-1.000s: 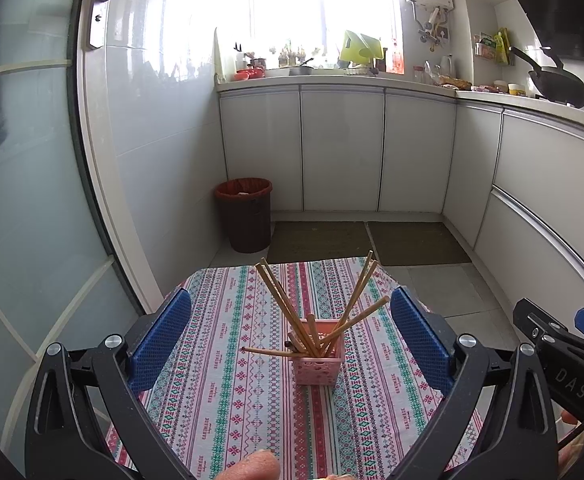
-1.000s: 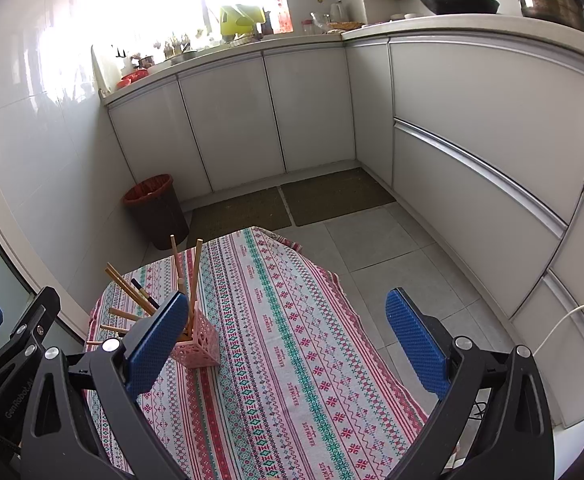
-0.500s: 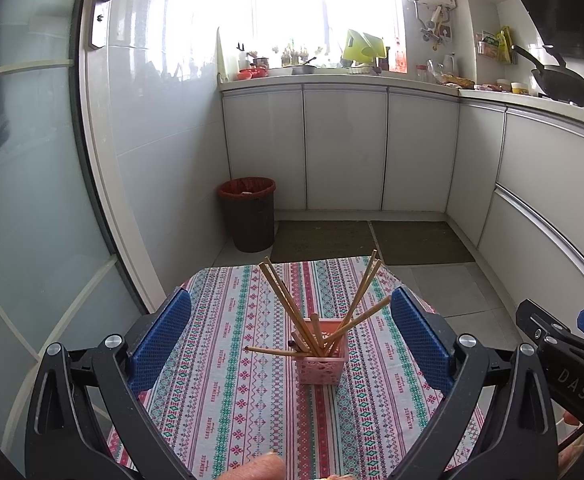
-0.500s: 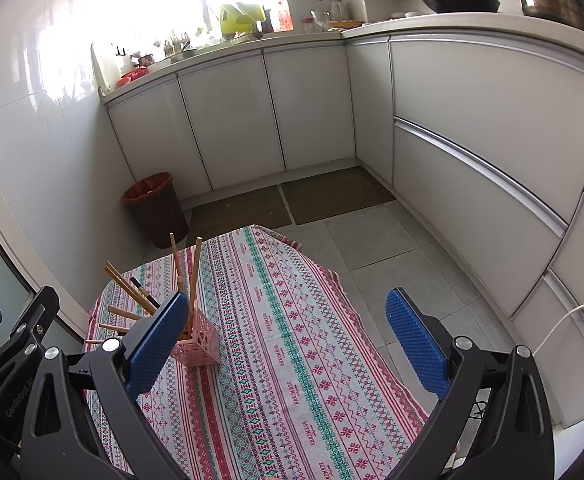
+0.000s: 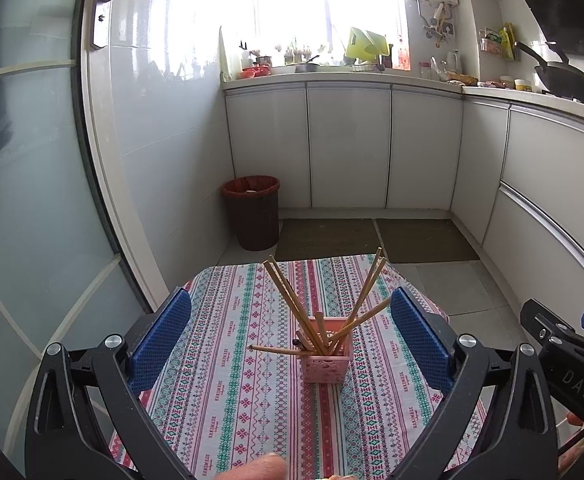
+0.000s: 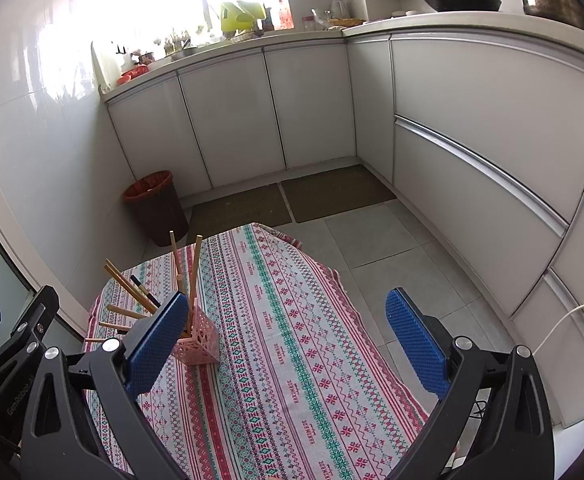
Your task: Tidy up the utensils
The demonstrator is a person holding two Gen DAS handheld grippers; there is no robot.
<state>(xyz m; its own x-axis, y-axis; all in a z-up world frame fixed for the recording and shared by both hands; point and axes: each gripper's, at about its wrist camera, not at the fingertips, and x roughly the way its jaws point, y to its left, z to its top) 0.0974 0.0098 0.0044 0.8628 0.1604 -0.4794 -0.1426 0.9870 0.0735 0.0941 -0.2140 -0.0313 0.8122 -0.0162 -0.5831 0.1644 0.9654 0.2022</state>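
**Chopsticks gathered, claws stand off**

Over the last second almost nothing has changed: the left claw (image 5: pixel 290 344) has crept slightly nearer the pink perforated plastic holder (image 5: pixel 326 364), which stays upright toward the middle of the bench under its red-and-green striped patterned cloth (image 5: pixel 228 360). The wooden chopsticks (image 5: pixel 292 304) fan out of it, one lying nearly level over the rim toward the left edge. Both claws remain spread wide and empty; the right claw (image 6: pixel 288 338) hangs over the cloth's right side, the holder just behind its left pad. No loose utensil shows on the cloth, so the sorting appears finished or close to it.
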